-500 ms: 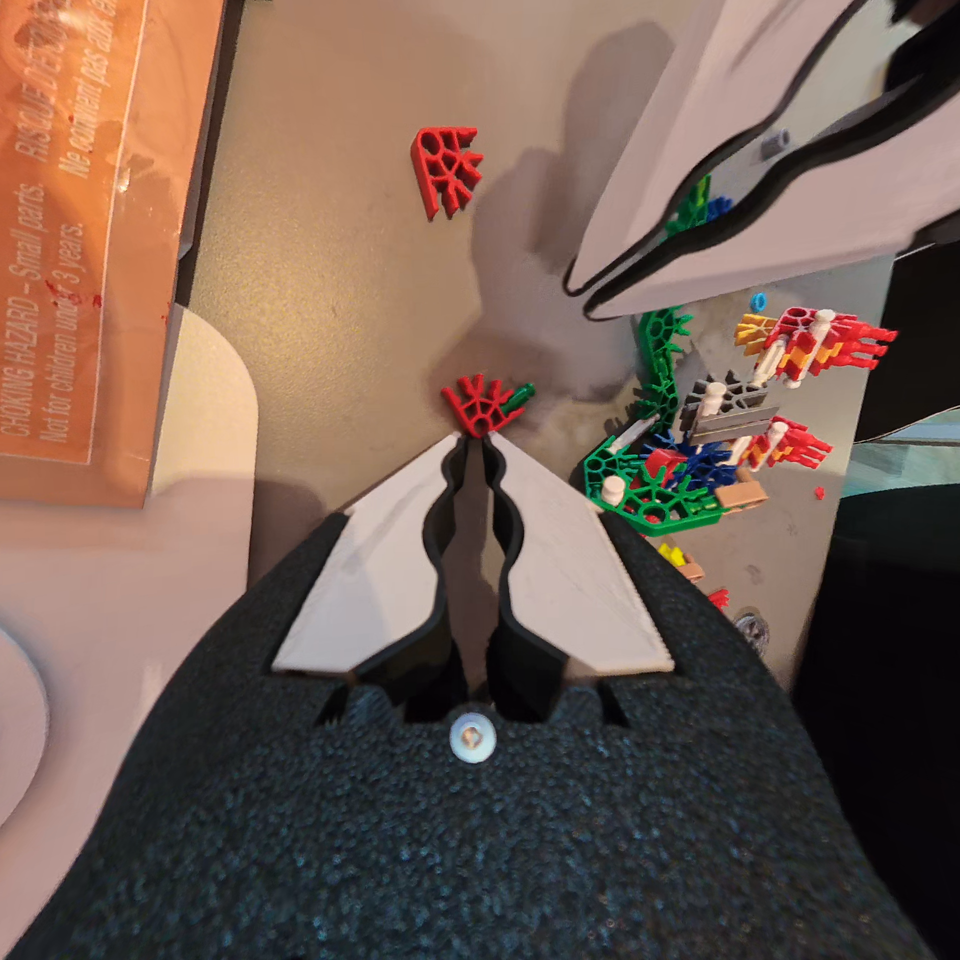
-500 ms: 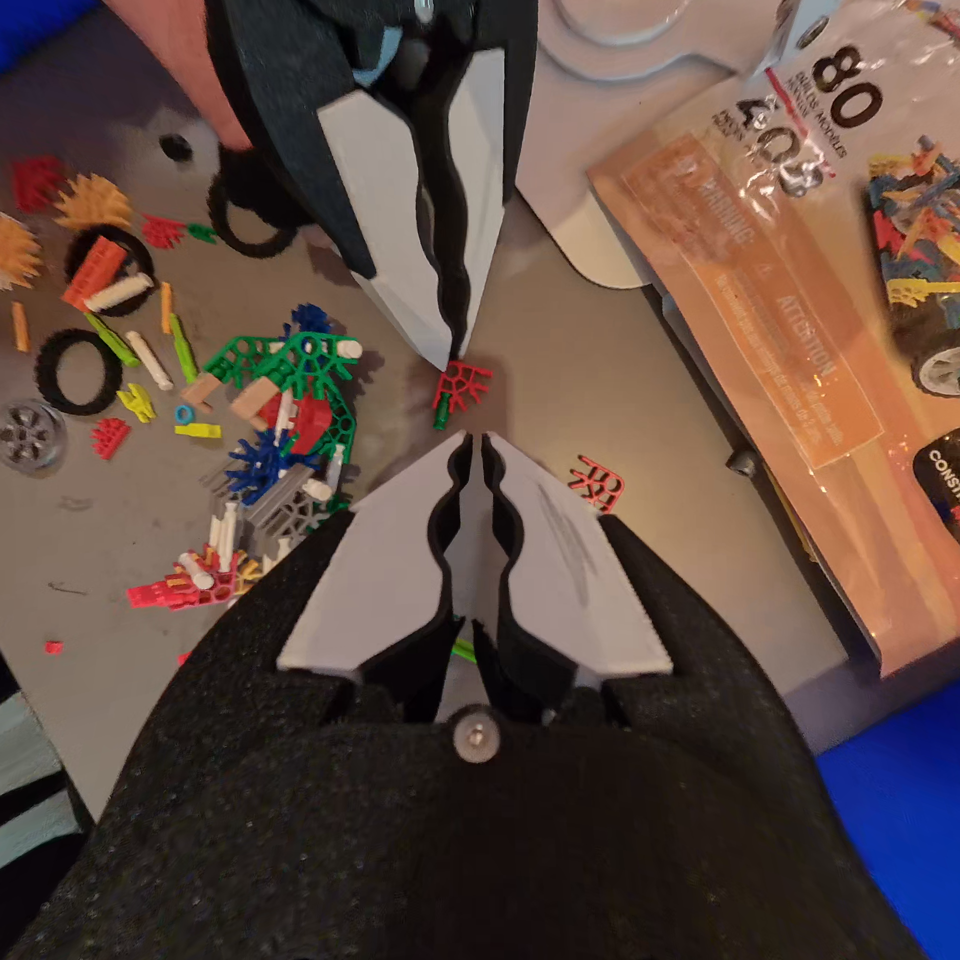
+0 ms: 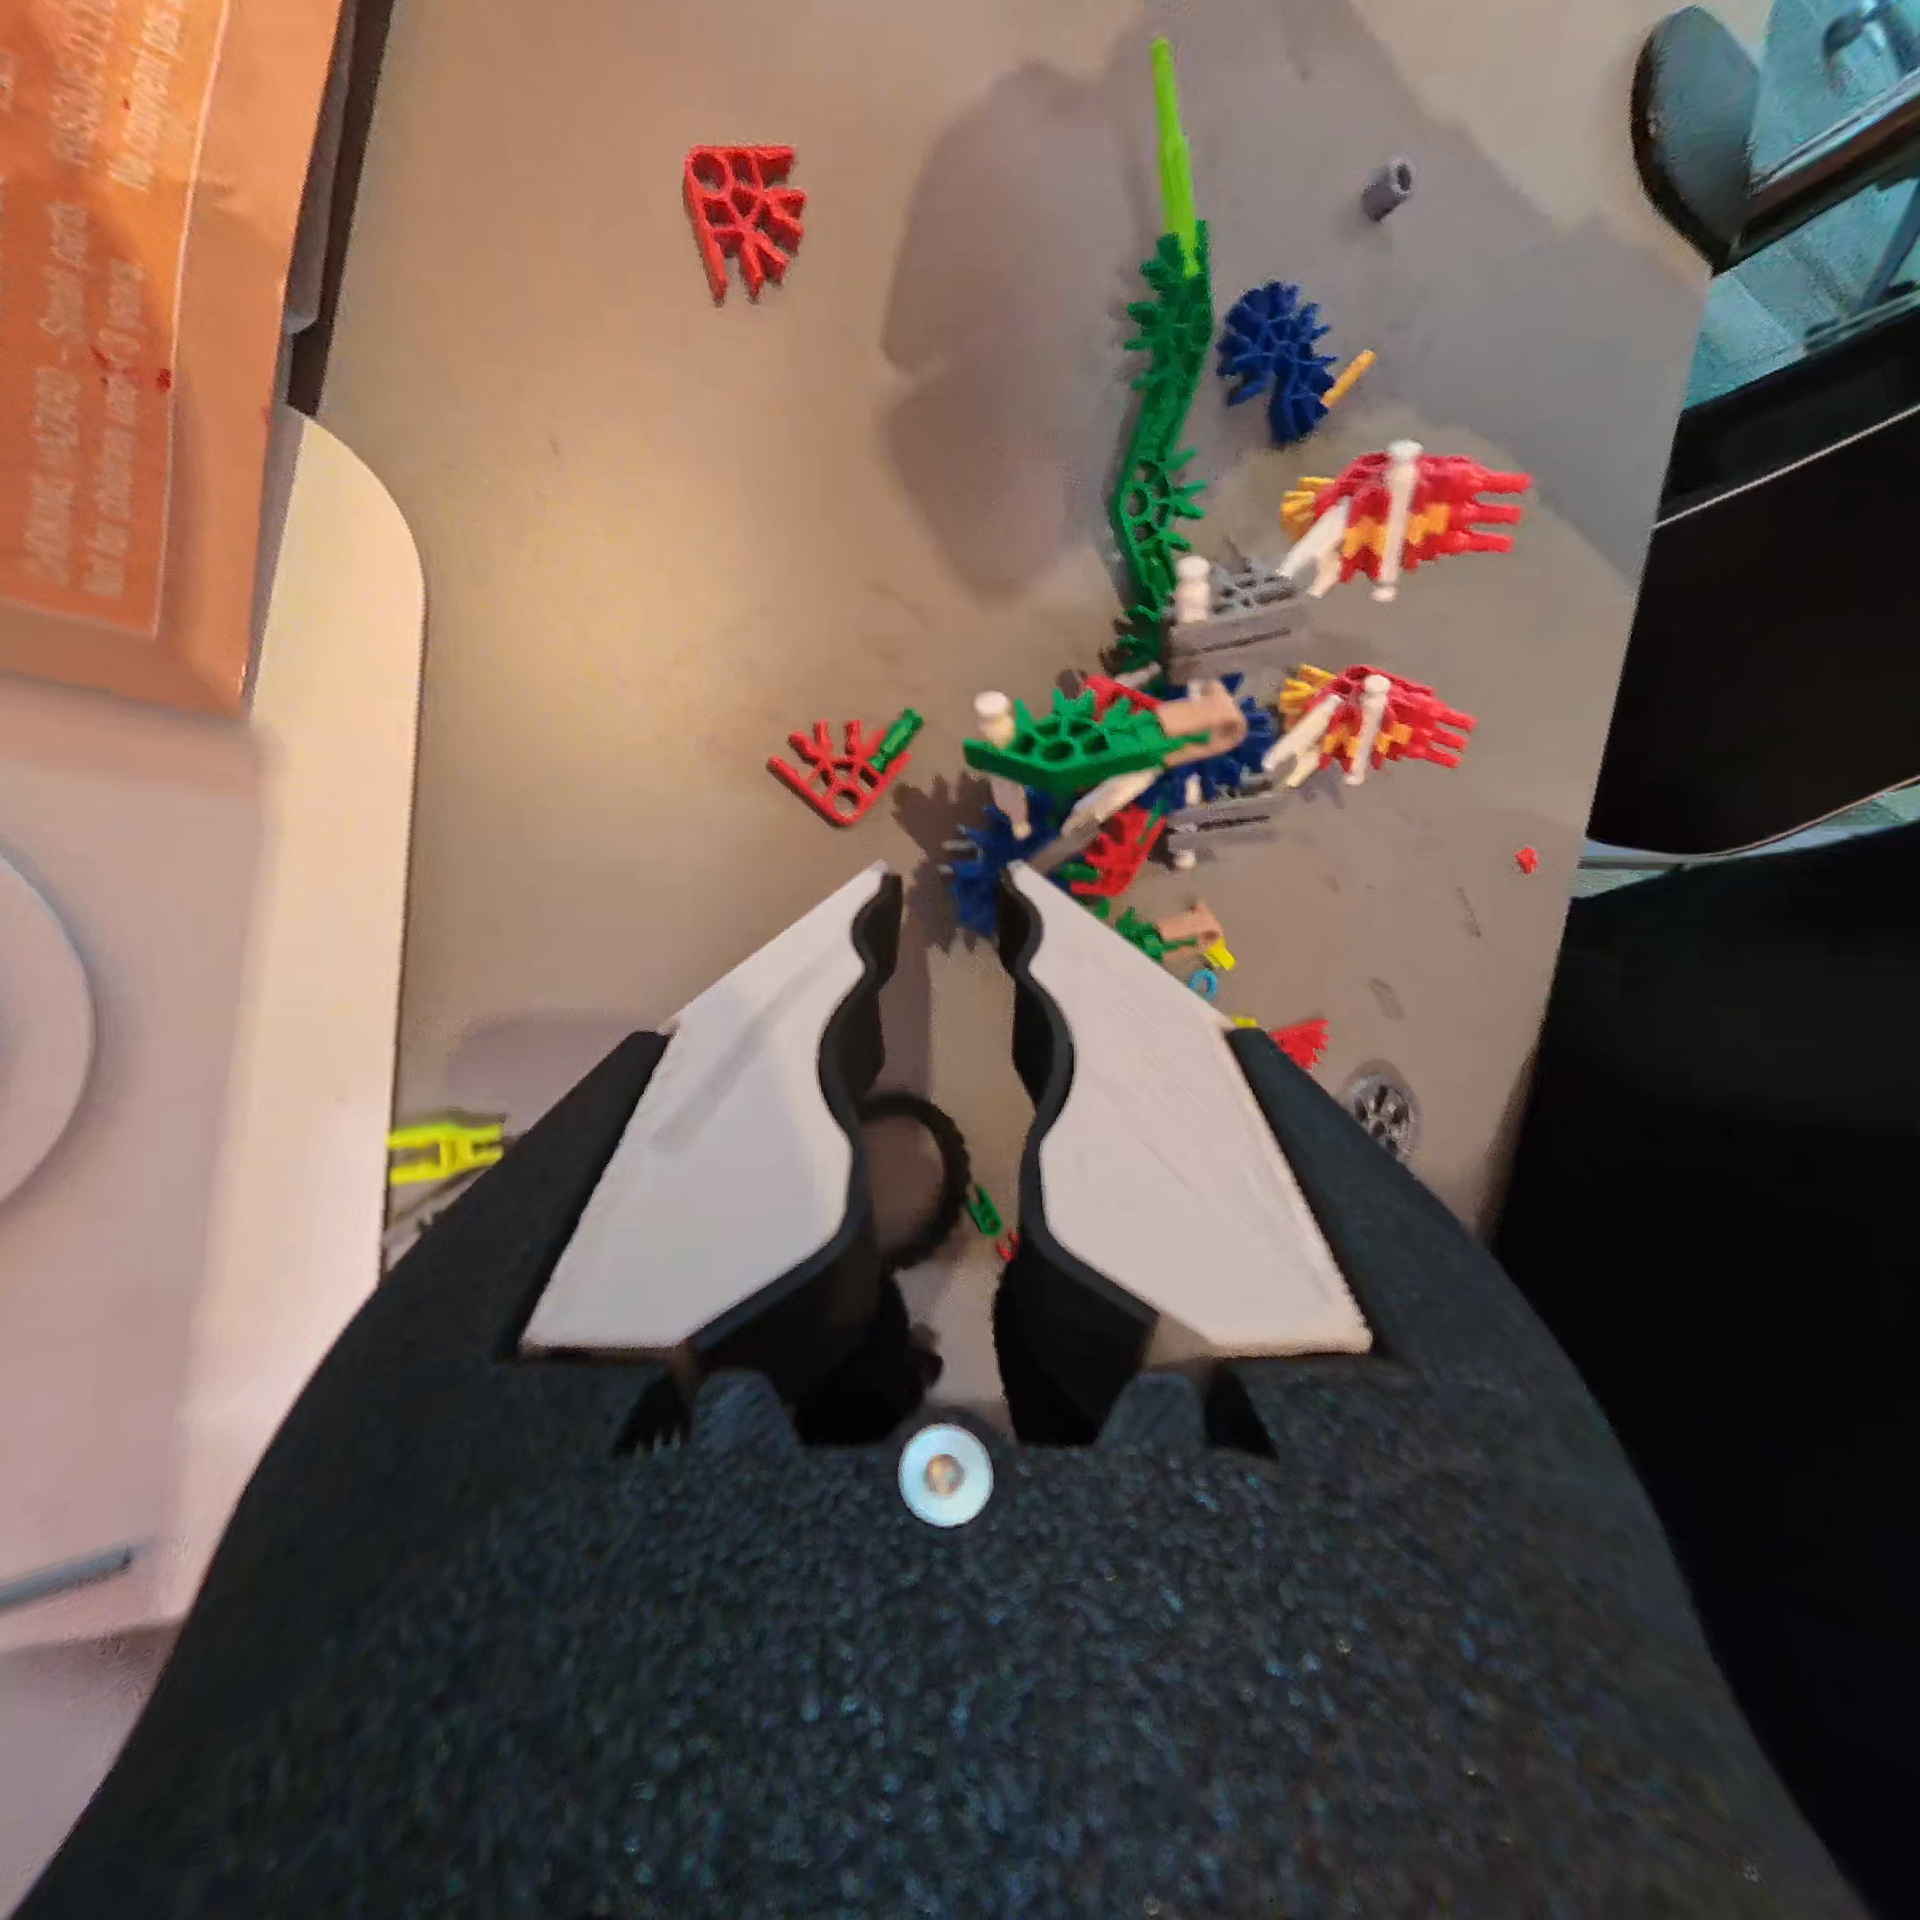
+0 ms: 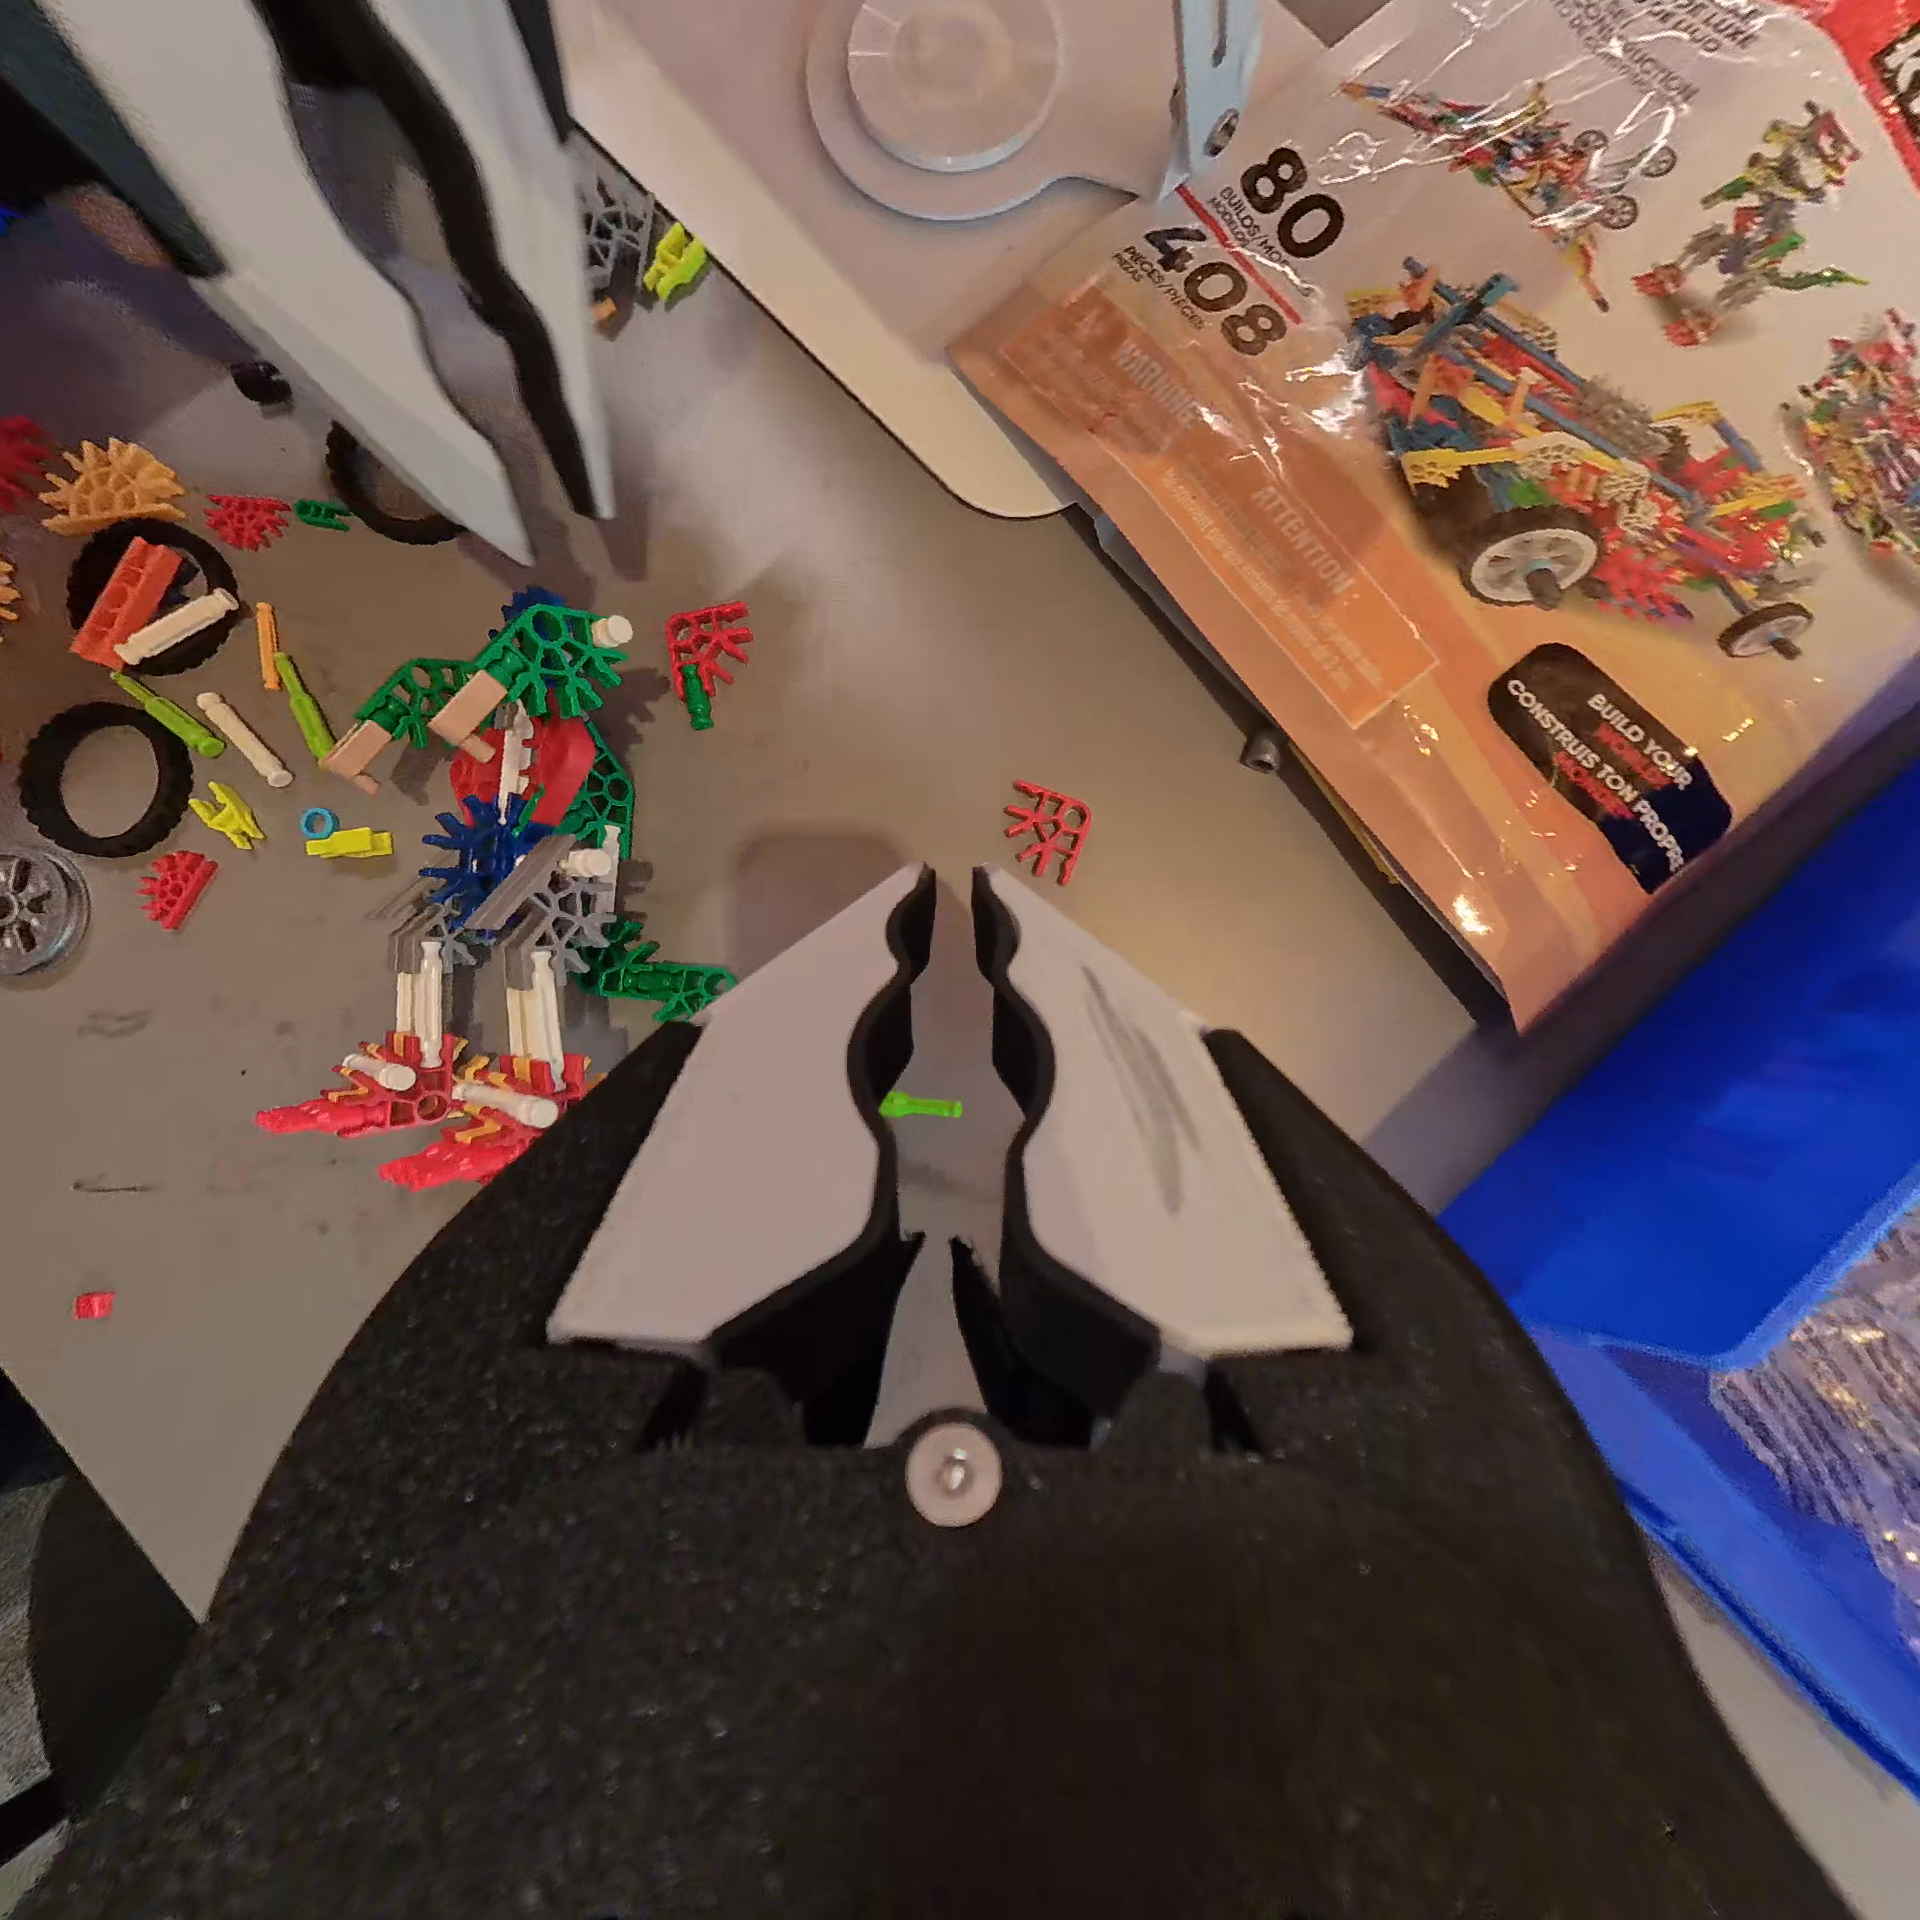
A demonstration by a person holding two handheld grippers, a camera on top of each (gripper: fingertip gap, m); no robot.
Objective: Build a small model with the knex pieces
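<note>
The red connector with a green rod (image 3: 847, 771) lies on the grey table (image 3: 623, 582), just left of the multicoloured toy build (image 3: 1164, 748). The left gripper (image 3: 945, 883) hovers empty just this side of both, jaws parted. The right gripper (image 4: 951, 878), nearly closed and empty, hangs over the table right of the build, near a loose red connector (image 4: 1049, 828).

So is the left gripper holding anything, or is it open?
Open and empty. The left gripper shows a clear gap between its tips, with only the grey table visible through it; the red connector with a green rod lies apart, ahead.
</note>
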